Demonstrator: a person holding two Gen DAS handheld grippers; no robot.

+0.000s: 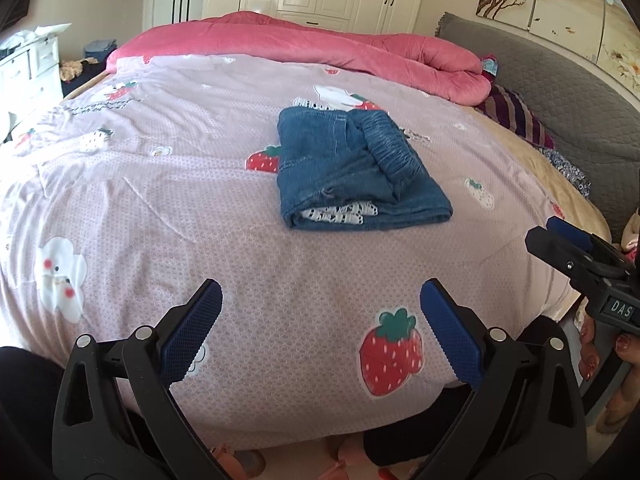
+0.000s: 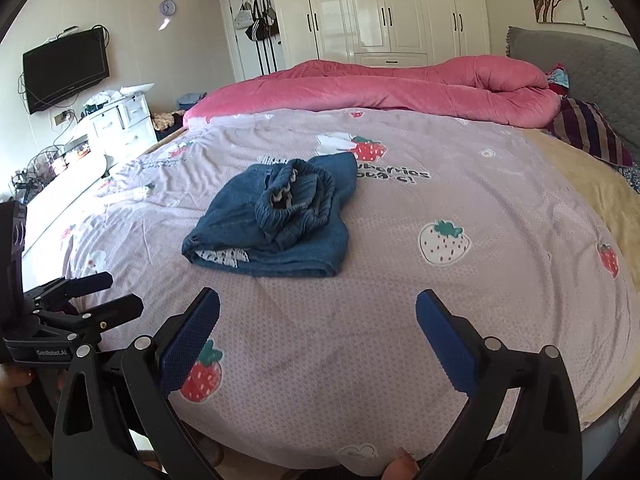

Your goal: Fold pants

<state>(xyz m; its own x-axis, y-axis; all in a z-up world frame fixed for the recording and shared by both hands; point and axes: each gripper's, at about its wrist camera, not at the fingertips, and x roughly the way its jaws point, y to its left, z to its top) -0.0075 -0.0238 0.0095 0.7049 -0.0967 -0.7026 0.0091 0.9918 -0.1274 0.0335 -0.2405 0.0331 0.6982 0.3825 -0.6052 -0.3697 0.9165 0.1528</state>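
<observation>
Blue denim pants (image 1: 352, 168) lie folded into a compact bundle in the middle of the bed, waistband on top and a white patterned lining showing at the near edge. In the right wrist view the same pants (image 2: 276, 220) lie ahead and a little left. My left gripper (image 1: 320, 312) hovers open over the near part of the bed, well short of the pants, nothing between its blue pads. My right gripper (image 2: 318, 320) is open too, empty and equally far back. Each gripper shows in the other's view: the right gripper (image 1: 560, 240) and the left gripper (image 2: 108, 292).
The bed carries a pink strawberry-print sheet (image 1: 160, 200). A rolled pink quilt (image 1: 320, 44) lies along the far side, striped pillows (image 1: 516, 116) by the grey headboard (image 1: 560, 92). White wardrobes stand behind, a white dresser (image 2: 120, 120) and a wall television (image 2: 66, 68) to the left.
</observation>
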